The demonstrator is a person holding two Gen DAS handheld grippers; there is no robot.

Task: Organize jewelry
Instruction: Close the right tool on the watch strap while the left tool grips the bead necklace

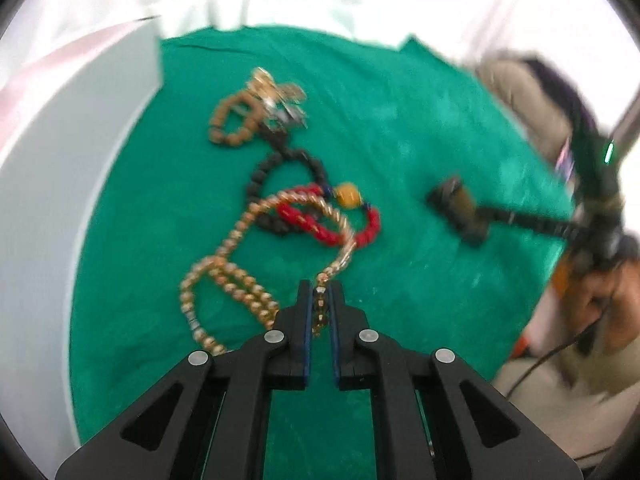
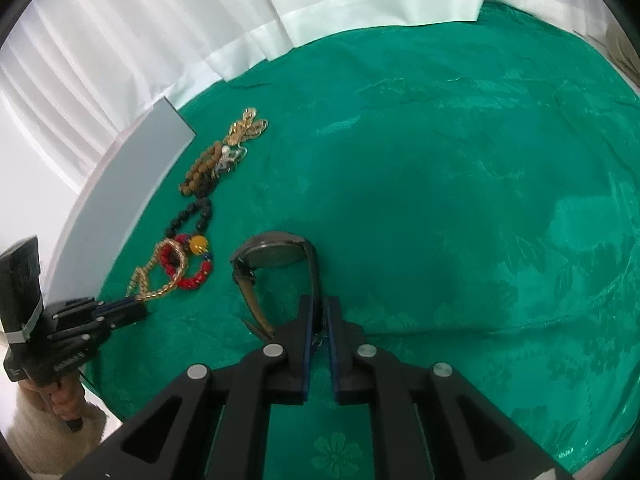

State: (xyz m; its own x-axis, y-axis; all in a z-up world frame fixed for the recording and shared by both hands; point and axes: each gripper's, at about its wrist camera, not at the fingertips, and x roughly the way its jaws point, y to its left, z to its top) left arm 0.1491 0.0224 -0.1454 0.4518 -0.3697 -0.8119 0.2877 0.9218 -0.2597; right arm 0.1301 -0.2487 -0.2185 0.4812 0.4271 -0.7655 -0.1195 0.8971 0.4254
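My left gripper is shut on the end of a gold bead necklace, whose loops lie on the green cloth ahead of it. The necklace crosses a red bead bracelet with a yellow bead. My right gripper is shut on the strap of a dark wristwatch, which rests on the cloth just in front of the jaws. In the right wrist view the left gripper sits at the far left, at the gold necklace. The left wrist view is blurred.
Beyond the red bracelet lie a black bead bracelet, a brown bead bracelet and a tangle of gold chains. A grey box stands along the left edge. White curtain hangs behind.
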